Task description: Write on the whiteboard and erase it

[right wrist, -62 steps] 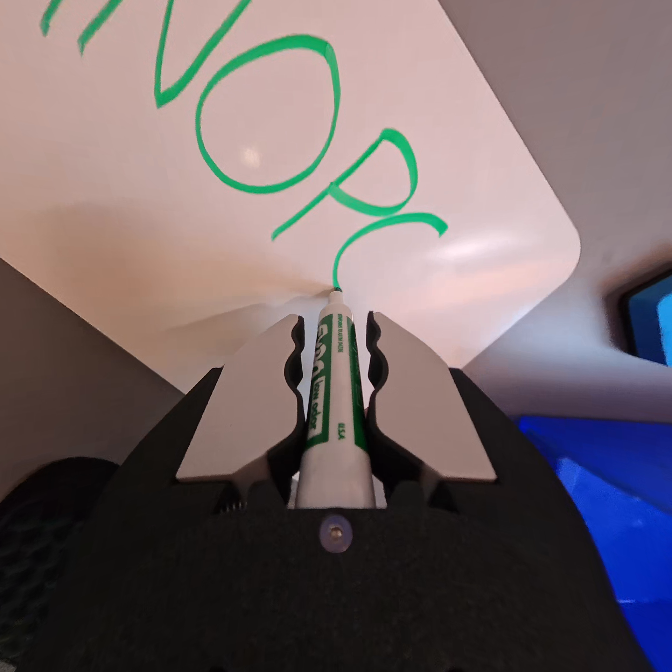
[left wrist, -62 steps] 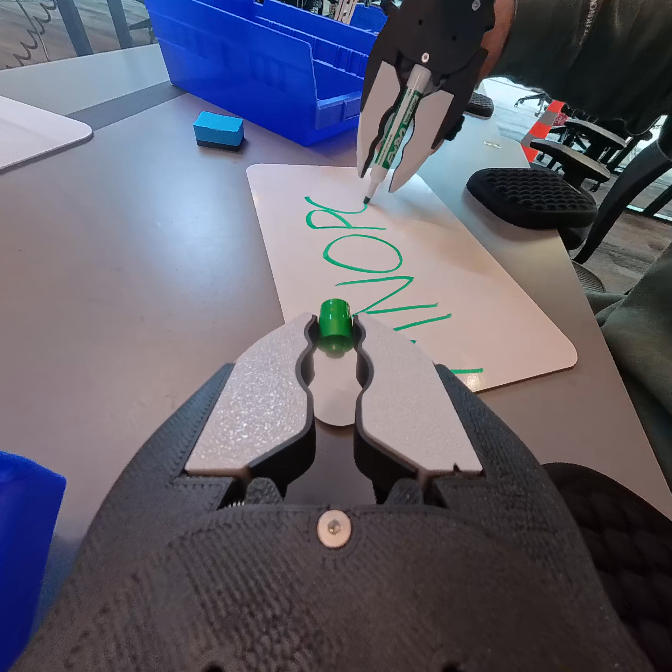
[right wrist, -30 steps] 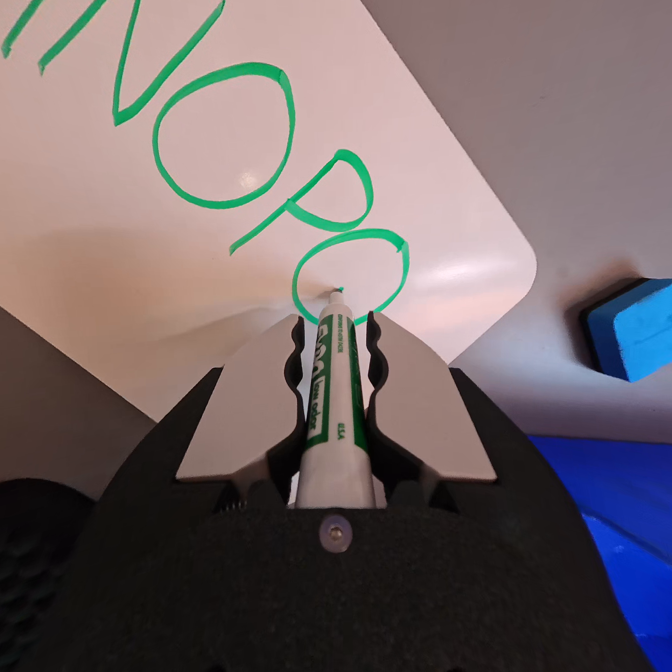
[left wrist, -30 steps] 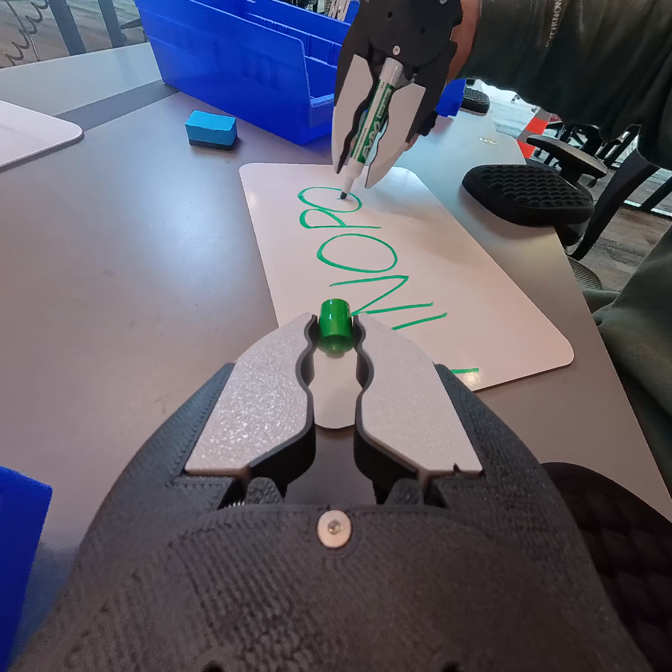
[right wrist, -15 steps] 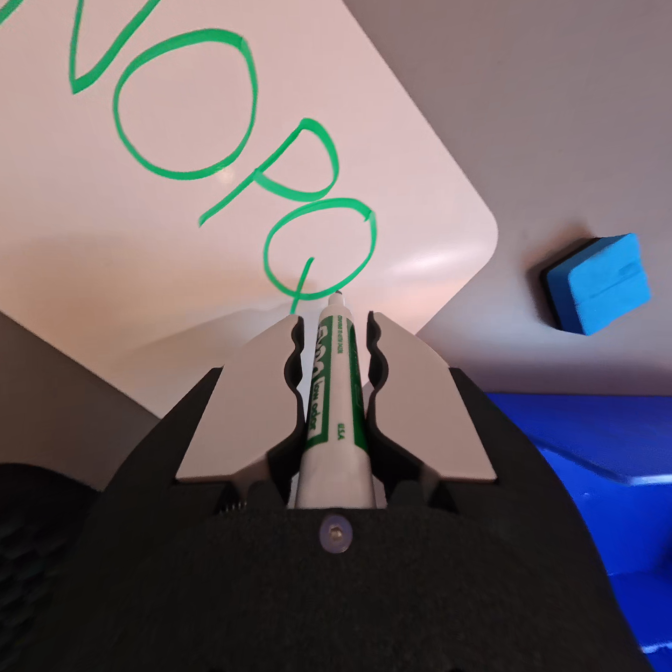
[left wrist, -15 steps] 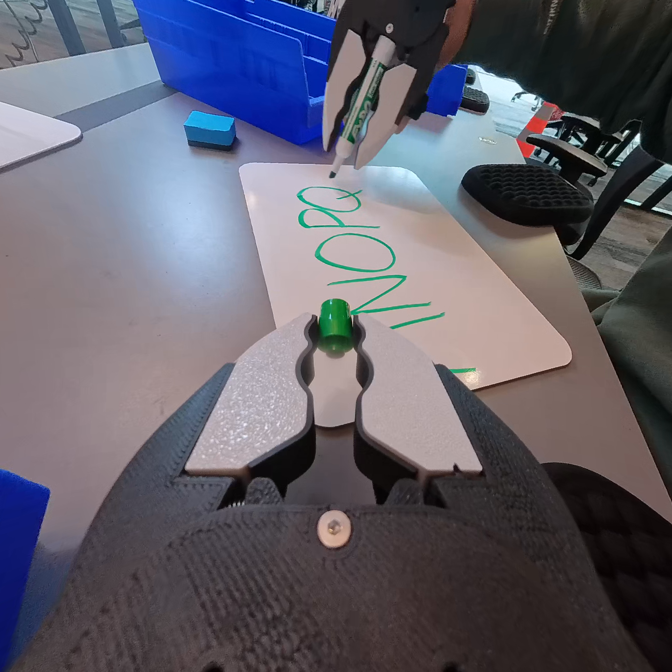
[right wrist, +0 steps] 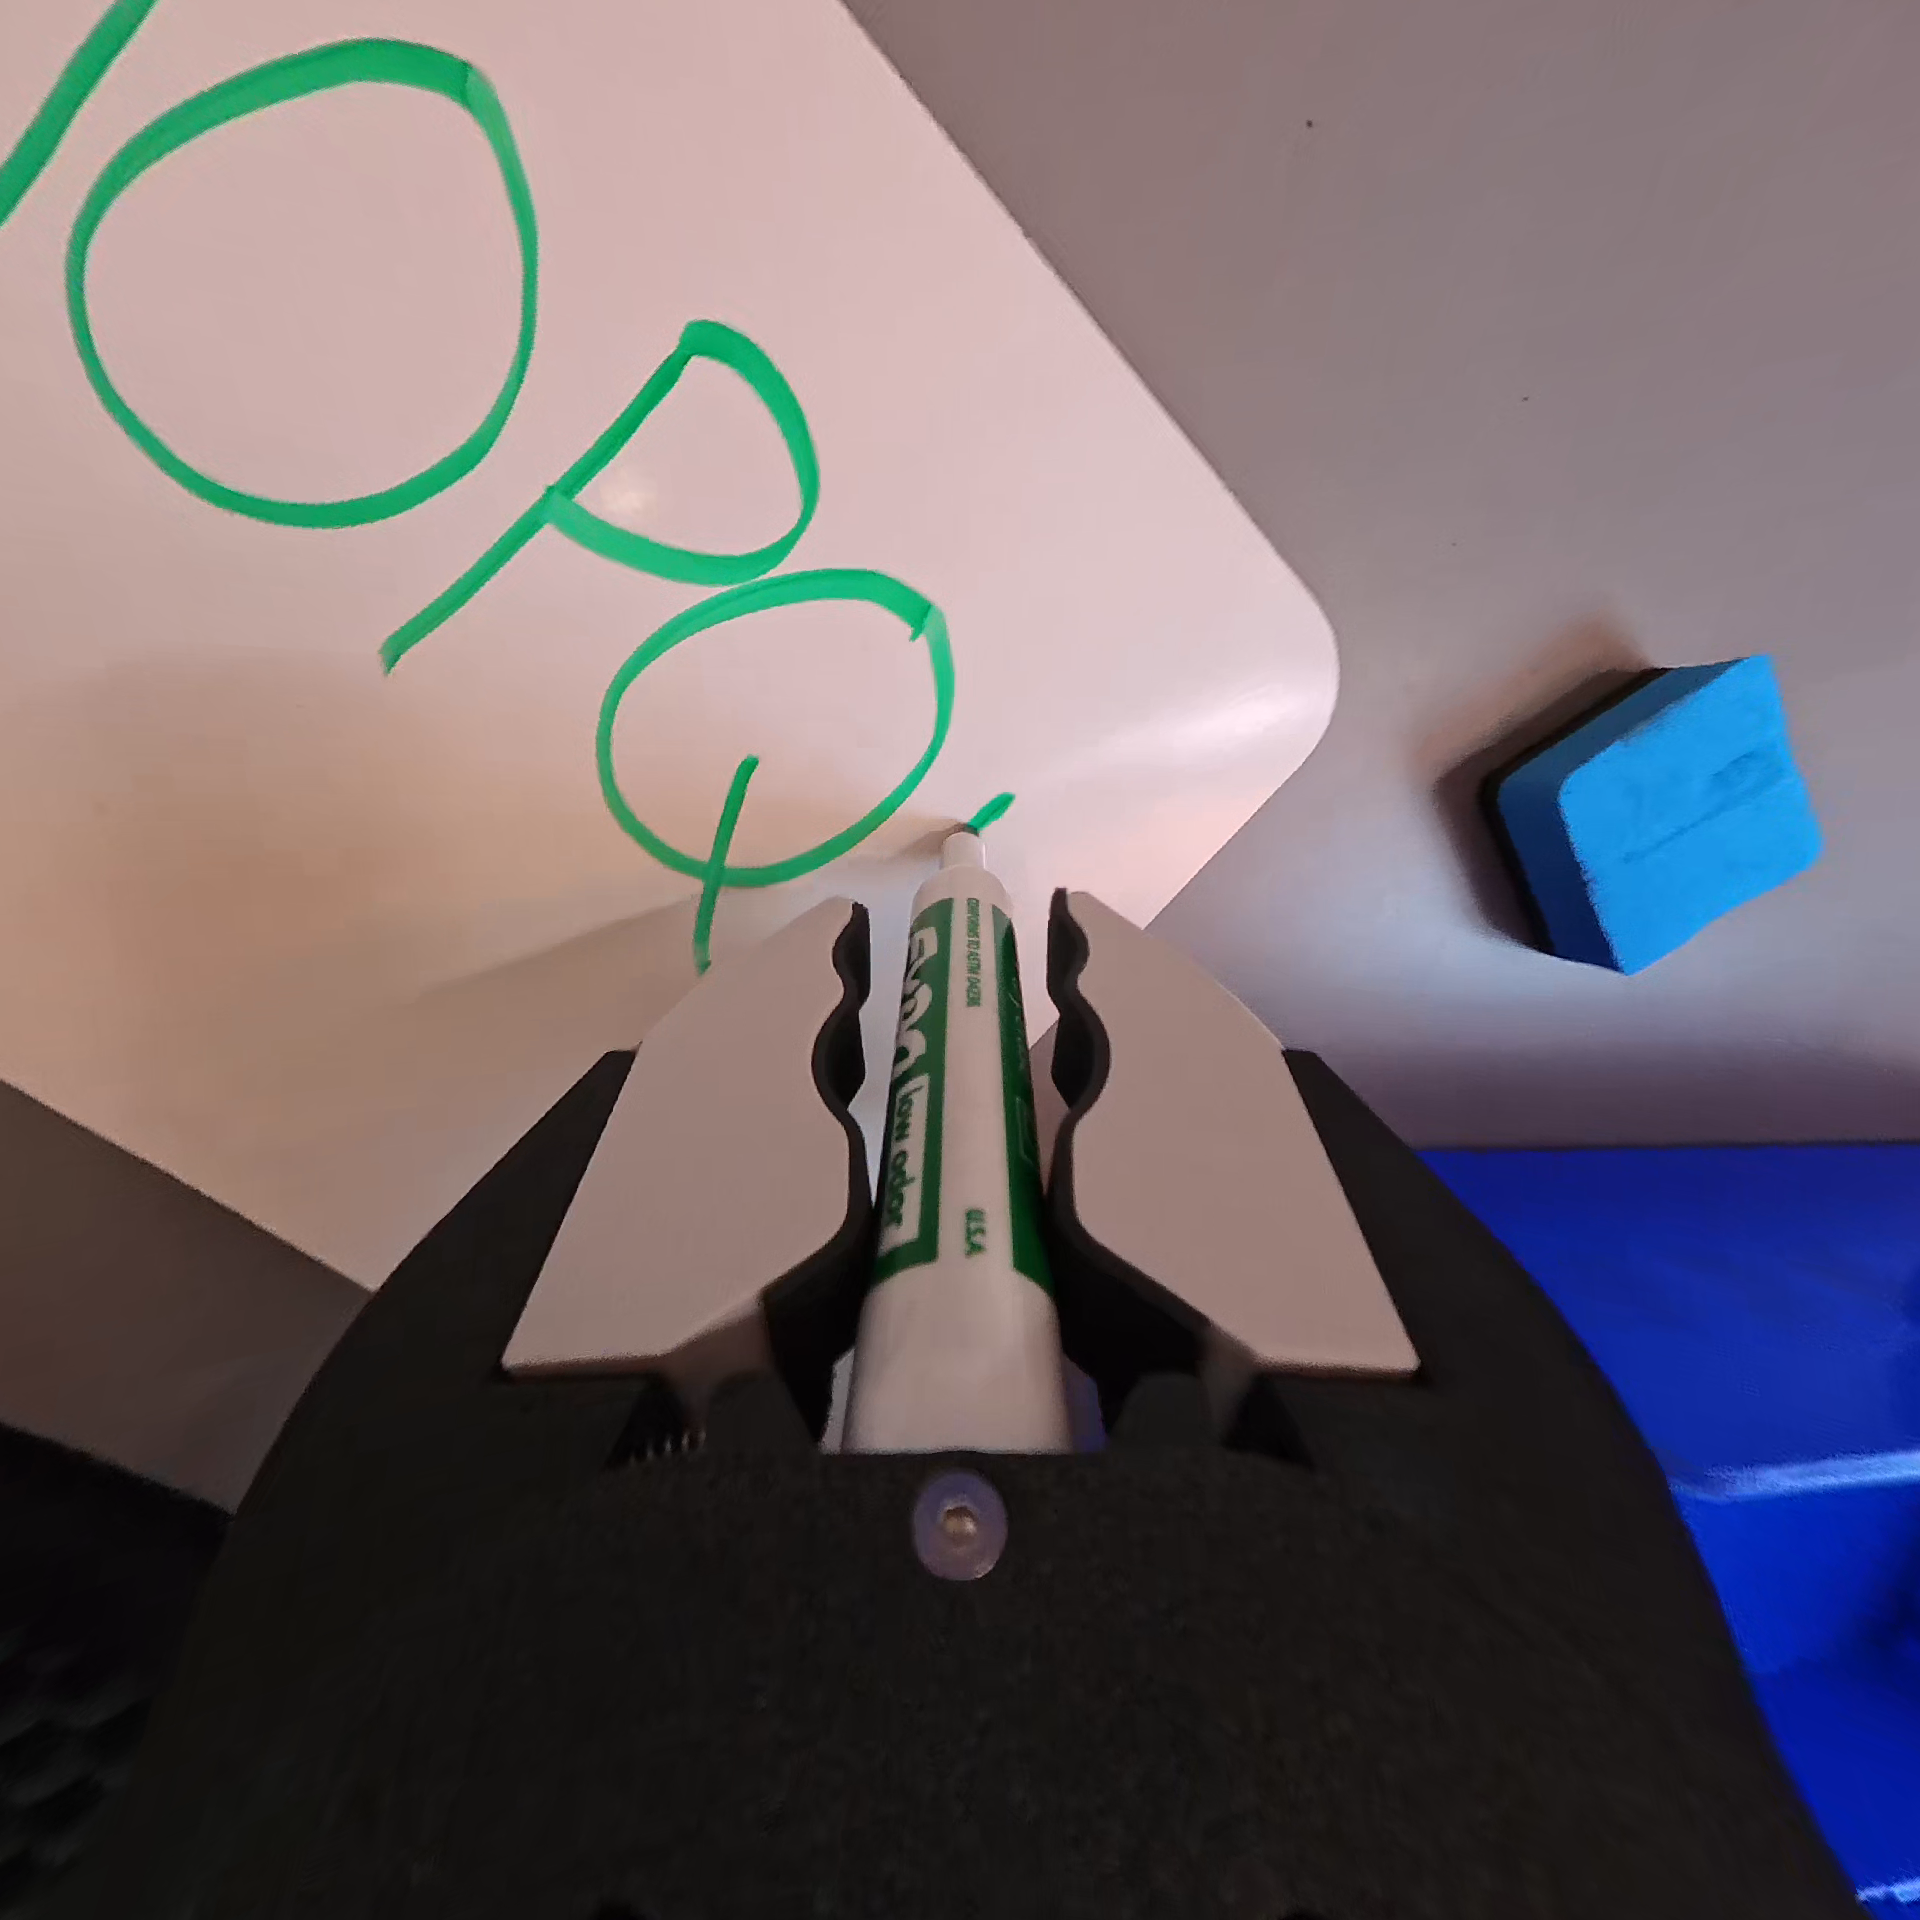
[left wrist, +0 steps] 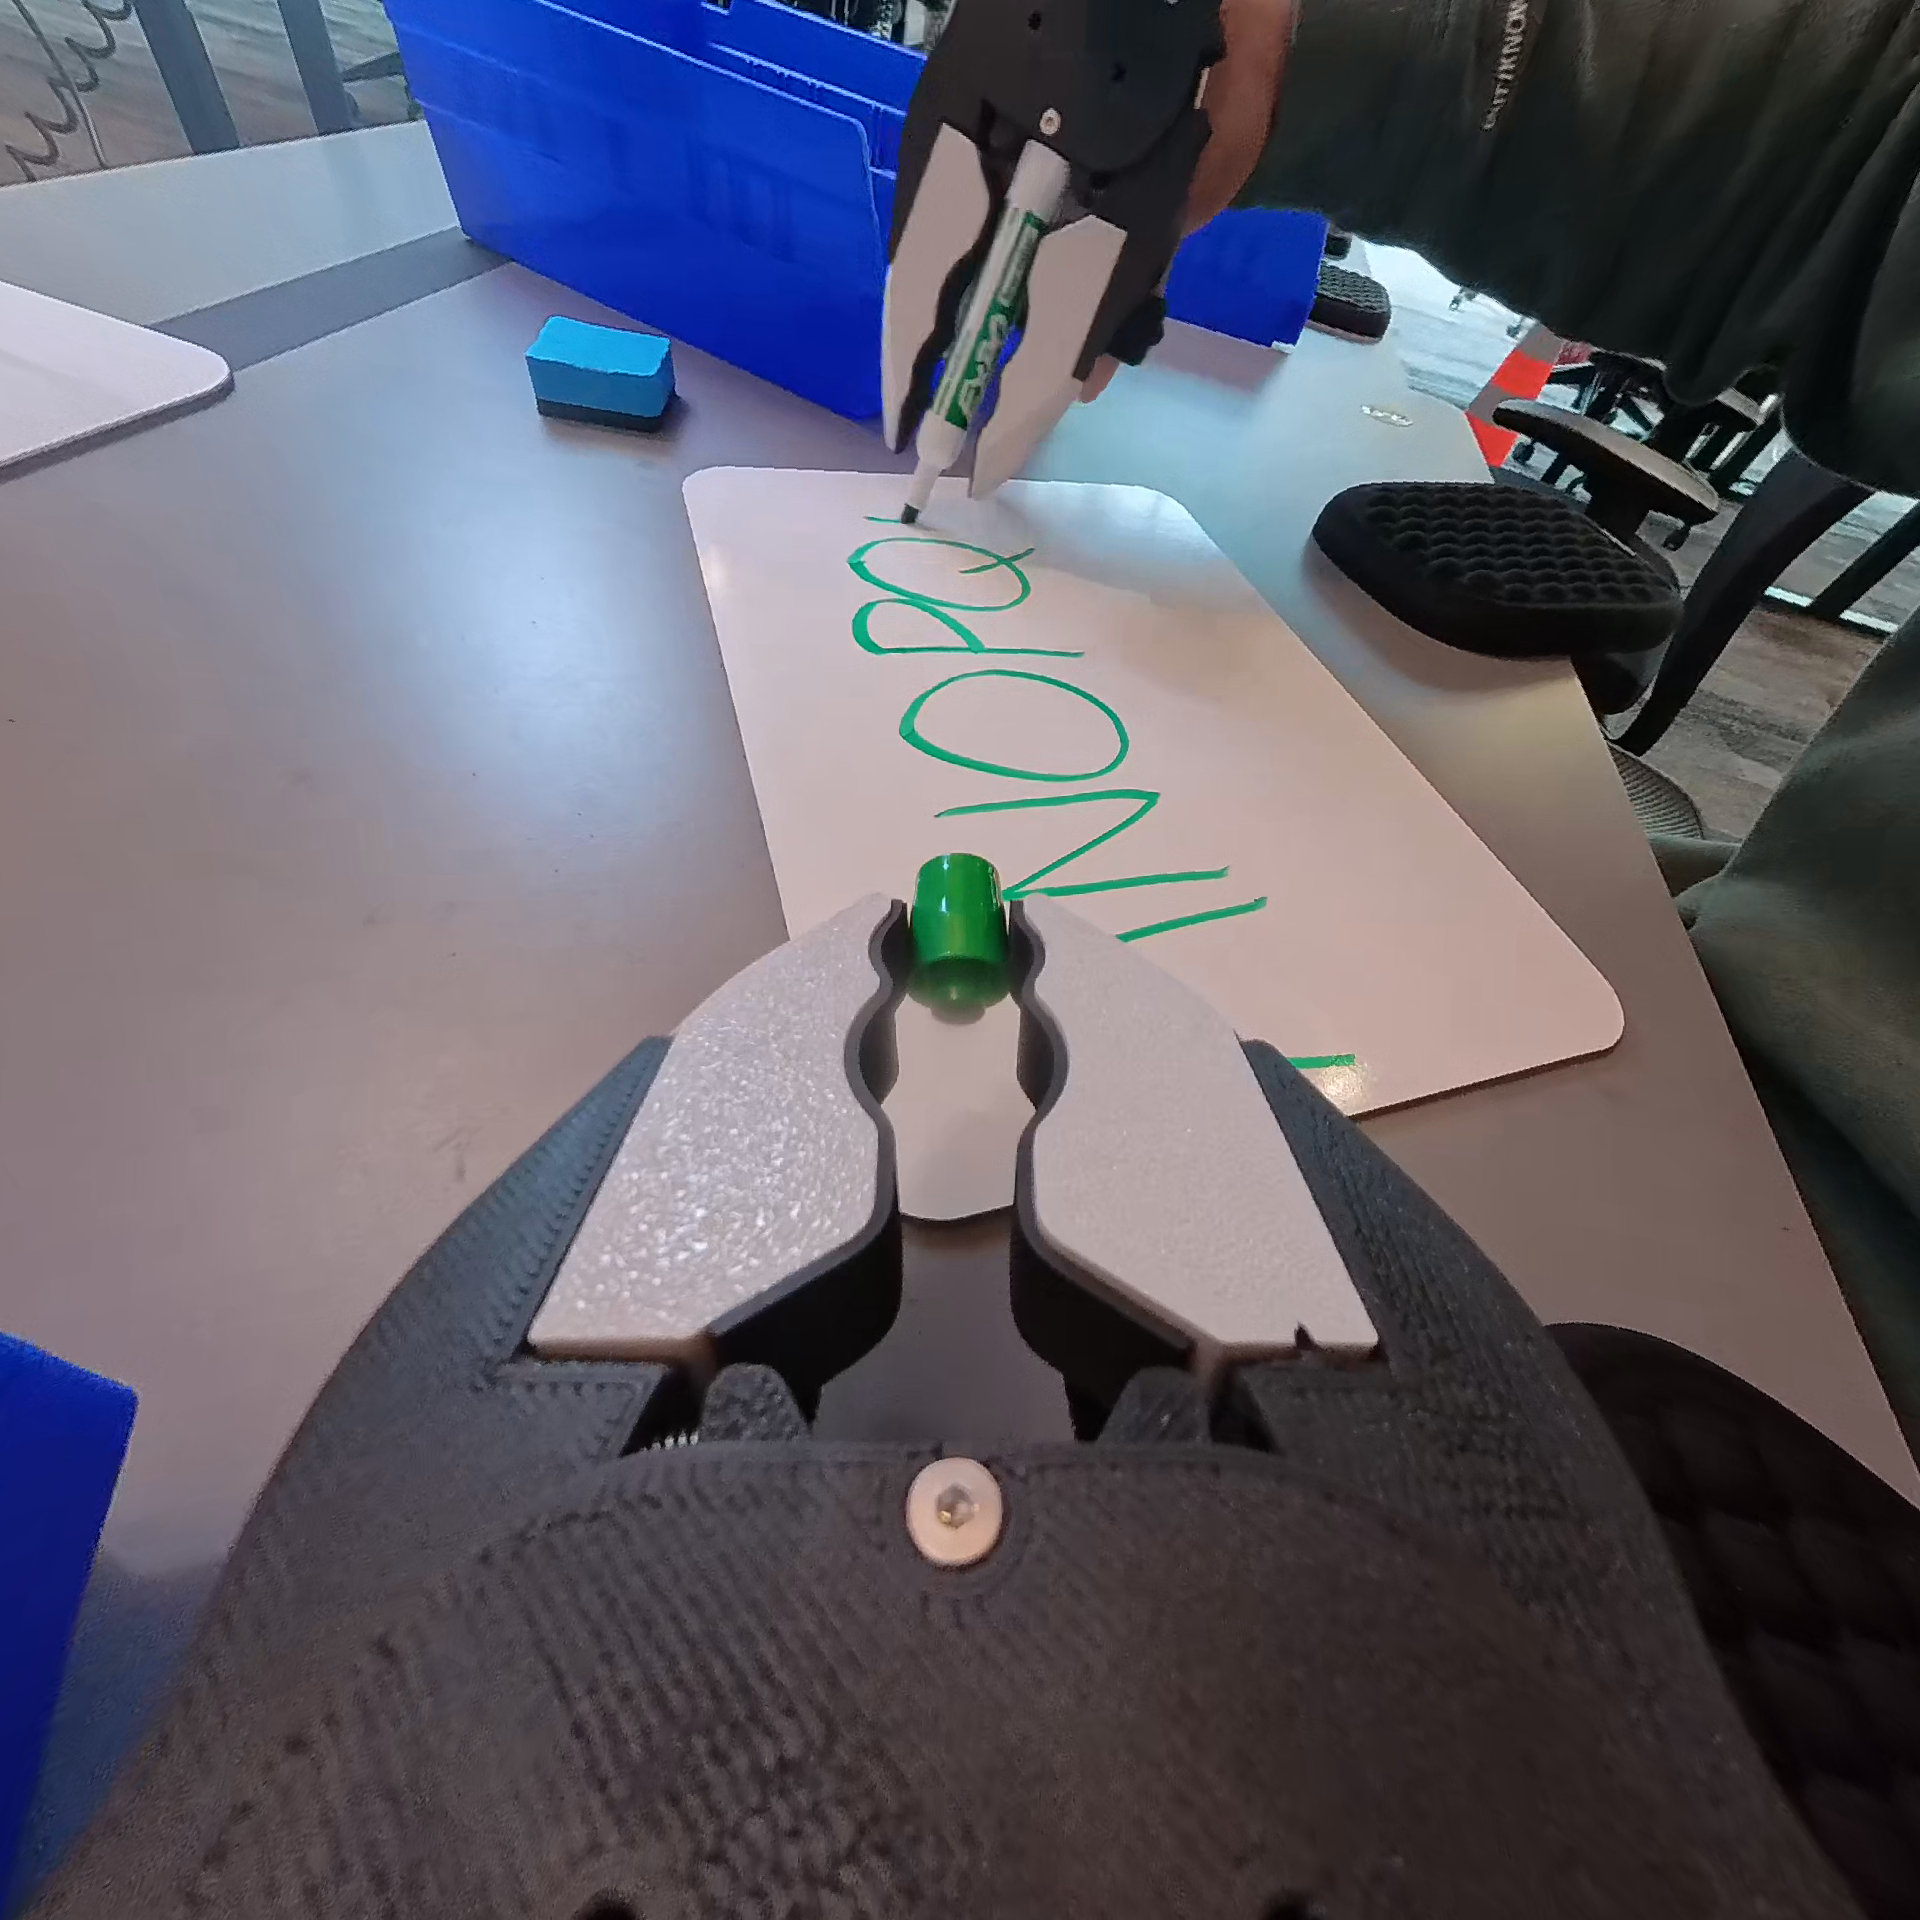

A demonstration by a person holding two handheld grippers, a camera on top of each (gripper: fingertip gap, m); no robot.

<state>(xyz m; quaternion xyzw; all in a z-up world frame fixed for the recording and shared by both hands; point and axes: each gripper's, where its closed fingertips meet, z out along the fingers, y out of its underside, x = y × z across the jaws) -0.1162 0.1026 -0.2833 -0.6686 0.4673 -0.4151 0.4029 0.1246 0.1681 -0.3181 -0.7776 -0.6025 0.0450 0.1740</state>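
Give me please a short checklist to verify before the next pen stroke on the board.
1. Right tongs shut firm on the marker: ok.
2. Marker tip on the whiteboard: ok, at a fresh short stroke.
3. Room left for more writing: not ok, the tip is close to the board's far edge in the left wrist view.
4. Left tongs shut on the green cap: ok.
5. Eraser free and off the board, on the table: ok.
6. Board held against sliding: cannot tell.
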